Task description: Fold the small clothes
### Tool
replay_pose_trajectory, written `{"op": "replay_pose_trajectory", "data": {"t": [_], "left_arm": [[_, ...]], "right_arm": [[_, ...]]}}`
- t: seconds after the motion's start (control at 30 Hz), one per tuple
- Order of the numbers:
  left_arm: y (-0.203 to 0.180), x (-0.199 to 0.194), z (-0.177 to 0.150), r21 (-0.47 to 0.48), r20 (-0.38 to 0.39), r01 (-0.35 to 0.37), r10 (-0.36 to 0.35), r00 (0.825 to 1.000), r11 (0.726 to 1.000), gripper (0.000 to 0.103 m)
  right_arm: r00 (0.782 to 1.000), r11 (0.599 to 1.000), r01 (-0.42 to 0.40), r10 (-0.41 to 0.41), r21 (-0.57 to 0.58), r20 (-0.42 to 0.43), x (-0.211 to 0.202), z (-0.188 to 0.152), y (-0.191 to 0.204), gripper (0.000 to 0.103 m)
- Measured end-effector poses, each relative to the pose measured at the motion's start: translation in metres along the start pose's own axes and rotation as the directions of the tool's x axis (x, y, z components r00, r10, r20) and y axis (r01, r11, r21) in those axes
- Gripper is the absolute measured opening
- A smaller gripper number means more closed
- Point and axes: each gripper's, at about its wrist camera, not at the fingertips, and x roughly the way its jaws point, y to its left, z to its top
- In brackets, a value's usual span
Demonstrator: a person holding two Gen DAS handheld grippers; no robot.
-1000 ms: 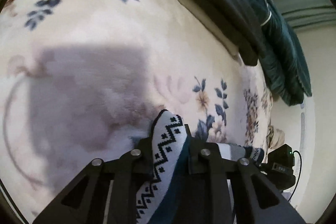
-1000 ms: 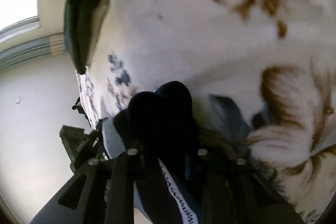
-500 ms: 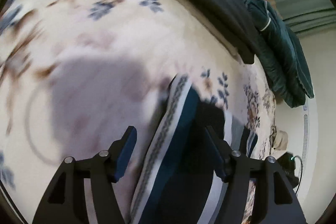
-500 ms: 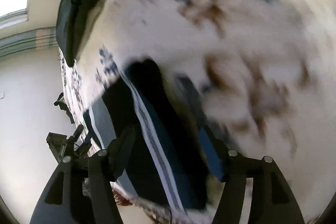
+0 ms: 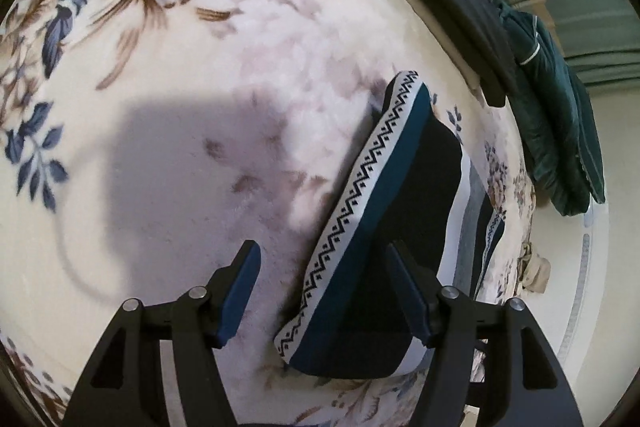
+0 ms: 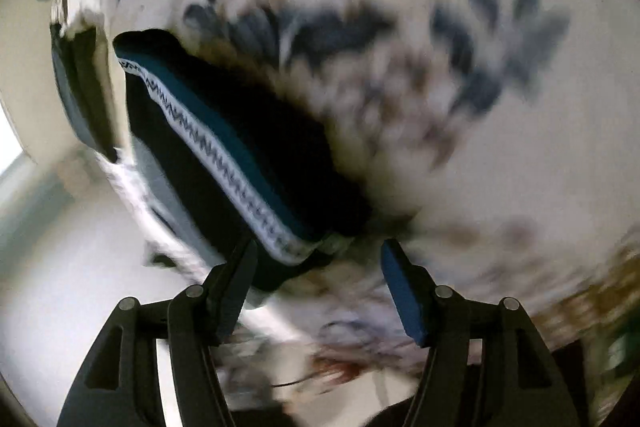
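Observation:
A small folded garment (image 5: 384, 227), dark navy and teal with a white zigzag band, lies flat on the floral fleece blanket (image 5: 180, 107). My left gripper (image 5: 324, 291) is open and empty, its jaws wide apart just above the garment's near end. In the right wrist view the same garment (image 6: 240, 155) lies ahead and to the left. My right gripper (image 6: 320, 287) is open and empty, with its left finger (image 6: 236, 279) close to the garment's near corner. That view is blurred by motion.
A flat black cushion (image 5: 452, 15) lies at the far edge of the blanket. A dark green jacket (image 5: 560, 115) hangs beside it at the right. The blanket's edge and a pale wall (image 5: 600, 267) are at the right.
Both grippers were shut on the garment a second ago. They have opened, let it drop flat on the blanket, and pulled back. The right gripper is still swinging.

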Motion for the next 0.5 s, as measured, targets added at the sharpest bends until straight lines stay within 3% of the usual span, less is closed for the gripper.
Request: {"op": "replay_pose_trajectory", "data": {"t": [0.07,0.1,0.13,0.2,0.27,0.3,0.37,0.4,0.43,0.5], "left_arm": [[-0.003,0.001,0.000,0.006,-0.003,0.002,-0.002,1.000,1.000,0.063],[-0.004,0.002,0.000,0.006,-0.001,0.008,-0.008,1.000,1.000,0.063],[-0.004,0.002,0.000,0.006,0.000,0.012,-0.012,1.000,1.000,0.063],[-0.007,0.002,0.001,0.006,0.001,0.024,-0.024,1.000,1.000,0.063],[-0.008,0.002,0.000,0.008,0.001,0.035,-0.035,0.999,0.999,0.063],[-0.009,0.003,0.001,0.014,-0.005,0.038,-0.038,0.999,0.999,0.063],[-0.011,0.005,0.001,0.025,-0.017,0.041,-0.041,0.999,0.999,0.063],[-0.012,0.007,0.002,0.033,-0.022,0.043,-0.043,0.999,0.999,0.063],[-0.013,0.008,0.002,0.040,-0.028,0.045,-0.044,0.999,0.998,0.063],[-0.014,0.010,0.003,0.050,-0.037,0.055,-0.054,0.998,0.997,0.063]], "right_arm": [[0.997,0.997,-0.079,0.078,0.028,0.011,0.016,0.003,-0.003,0.063],[0.993,0.994,-0.106,0.105,0.022,0.060,0.018,0.005,-0.002,0.051],[0.985,0.992,-0.124,0.123,-0.001,0.120,0.016,0.004,0.001,0.011],[0.968,0.986,-0.046,0.084,-0.161,0.237,0.004,-0.009,0.026,0.011],[0.946,0.932,0.056,0.065,-0.358,0.317,-0.004,-0.031,0.054,0.011],[0.945,0.909,0.111,0.029,-0.402,0.327,-0.002,-0.037,0.059,0.011],[0.948,0.913,0.182,-0.064,-0.364,0.313,0.009,-0.028,0.043,0.013],[0.959,0.931,0.187,-0.105,-0.312,0.261,0.015,-0.015,0.027,0.018],[0.968,0.949,0.176,-0.118,-0.263,0.223,0.019,-0.007,0.015,0.030],[0.981,0.971,0.110,-0.072,-0.212,0.178,0.015,0.001,0.001,0.032]]}}
